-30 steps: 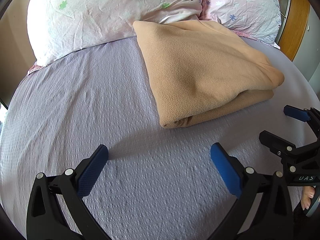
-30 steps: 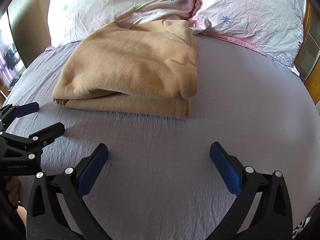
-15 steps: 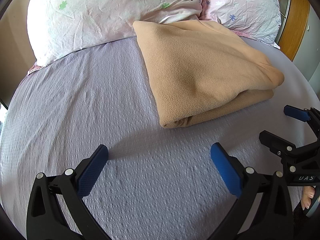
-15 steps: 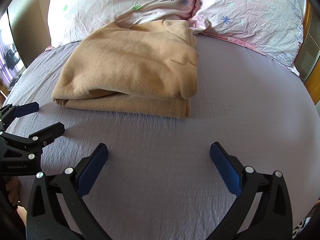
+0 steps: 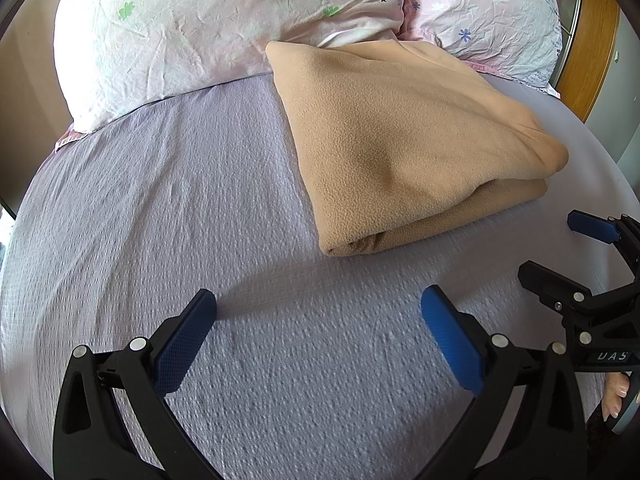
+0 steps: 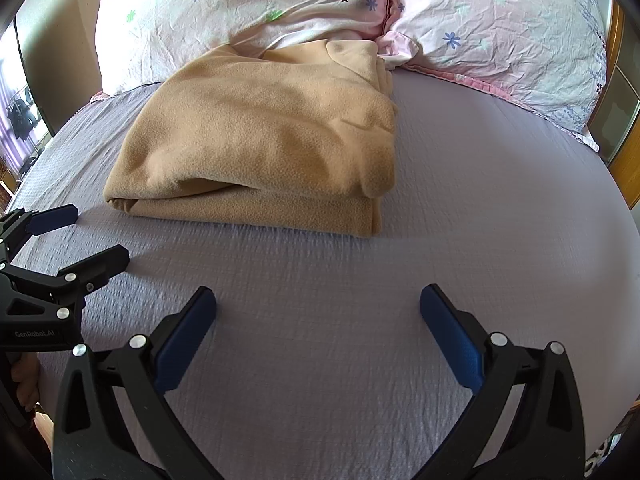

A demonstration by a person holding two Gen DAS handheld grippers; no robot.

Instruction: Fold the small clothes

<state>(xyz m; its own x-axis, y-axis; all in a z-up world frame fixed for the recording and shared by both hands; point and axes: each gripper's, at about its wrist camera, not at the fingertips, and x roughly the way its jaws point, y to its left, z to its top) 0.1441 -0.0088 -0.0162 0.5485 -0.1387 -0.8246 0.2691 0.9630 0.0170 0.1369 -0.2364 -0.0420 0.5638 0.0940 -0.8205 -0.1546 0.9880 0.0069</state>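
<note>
A tan fleece cloth [image 5: 404, 140] lies folded into a thick rectangle on the lilac bed sheet [image 5: 180, 200], its far end against the pillows. It also shows in the right wrist view [image 6: 268, 140]. My left gripper [image 5: 318, 306] is open and empty, low over the sheet, short of the cloth's near left corner. My right gripper [image 6: 318, 306] is open and empty, short of the cloth's near right side. Each gripper shows at the edge of the other's view: the right one [image 5: 560, 244] and the left one [image 6: 92, 236].
Two floral pillows [image 5: 224, 20] [image 6: 500, 28] lean at the head of the bed. A wooden frame [image 5: 592, 40] stands at the far right. The lilac sheet [image 6: 500, 220] spreads around the cloth.
</note>
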